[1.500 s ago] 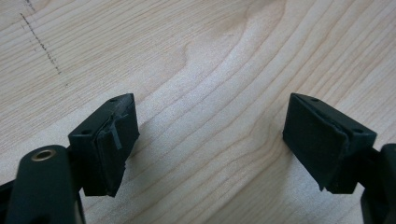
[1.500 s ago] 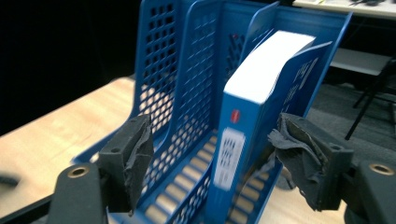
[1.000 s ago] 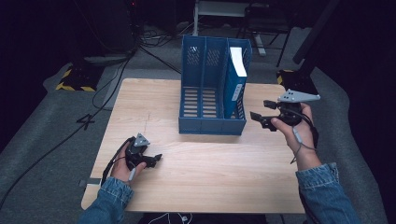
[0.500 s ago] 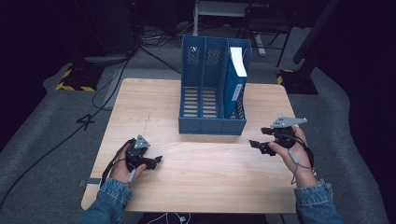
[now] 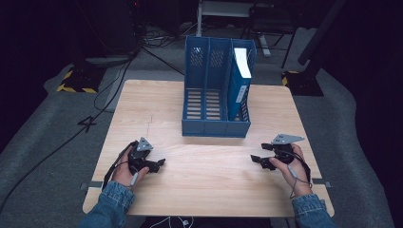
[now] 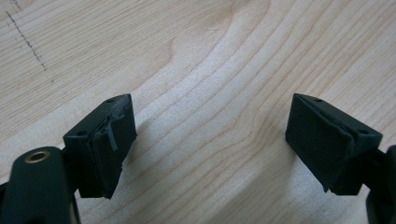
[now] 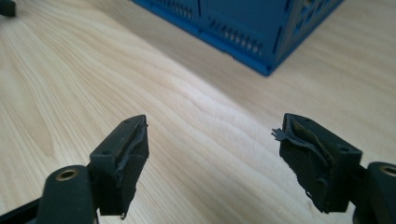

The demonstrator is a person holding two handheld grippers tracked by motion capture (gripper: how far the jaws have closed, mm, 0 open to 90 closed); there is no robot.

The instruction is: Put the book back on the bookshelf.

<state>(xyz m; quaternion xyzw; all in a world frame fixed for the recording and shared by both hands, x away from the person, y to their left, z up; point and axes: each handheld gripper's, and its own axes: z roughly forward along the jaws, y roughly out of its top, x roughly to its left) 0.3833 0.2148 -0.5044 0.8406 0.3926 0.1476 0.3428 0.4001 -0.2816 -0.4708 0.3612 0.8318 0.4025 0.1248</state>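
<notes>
Resting low over the table [image 5: 199, 185], the left gripper [image 5: 159, 164] and right gripper [image 5: 256, 160] are both gaping empty, the blue file rack [image 5: 216, 123] standing at twelve o'clock.

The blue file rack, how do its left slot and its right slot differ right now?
The right slot of the blue file rack holds a book, standing upright with its white page edge up; the left slot holds nothing. The right slot's floor is partly hidden by that book, while the left slot's slatted floor shows fully. Both share the same blue plastic, perforated back wall and low front lip.
</notes>
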